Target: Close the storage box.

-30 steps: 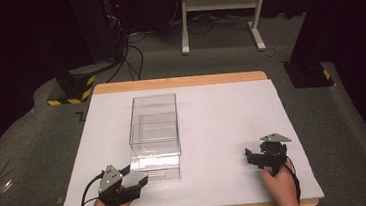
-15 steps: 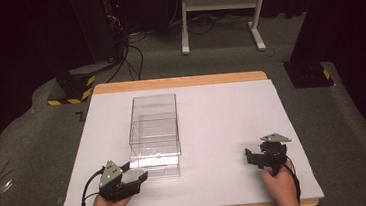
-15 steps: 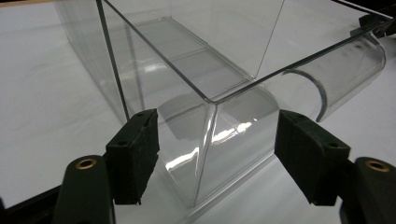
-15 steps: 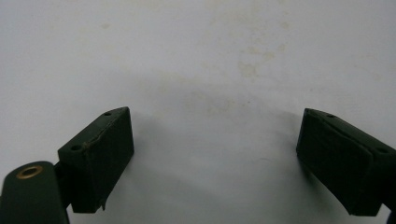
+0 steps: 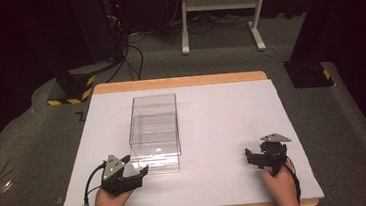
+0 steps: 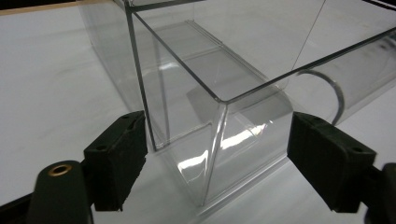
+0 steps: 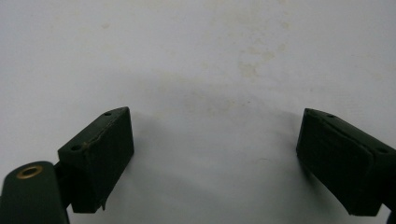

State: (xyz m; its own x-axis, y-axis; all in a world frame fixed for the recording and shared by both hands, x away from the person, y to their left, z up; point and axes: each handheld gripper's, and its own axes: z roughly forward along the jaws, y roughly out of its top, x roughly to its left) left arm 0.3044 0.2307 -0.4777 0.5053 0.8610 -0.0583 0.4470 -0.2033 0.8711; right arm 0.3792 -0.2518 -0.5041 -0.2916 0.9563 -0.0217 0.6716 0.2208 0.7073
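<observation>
My left gripper [image 6: 215,154] sits wide open around the clear box [image 5: 154,133] corner, seemingly untouched; right gripper [image 7: 215,158] wide over bare table [image 5: 223,124], nothing grasped yet

A recording lab or studio set, dimly lit: a wooden-edged desk [image 5: 179,82] topped with a white sheet stands on grey carpet [image 5: 39,145], ringed by black curtains [image 5: 9,38] that close off the background. Beyond the desk's far edge, bundles of black cables [image 5: 131,52] trail across the floor from a dark equipment rack [image 5: 103,19] showing a small red light, beside the white legs of a stand [image 5: 223,9]. Yellow-and-black hazard striping marks the weighted bases [image 5: 72,87] near the desk's far corners.
</observation>
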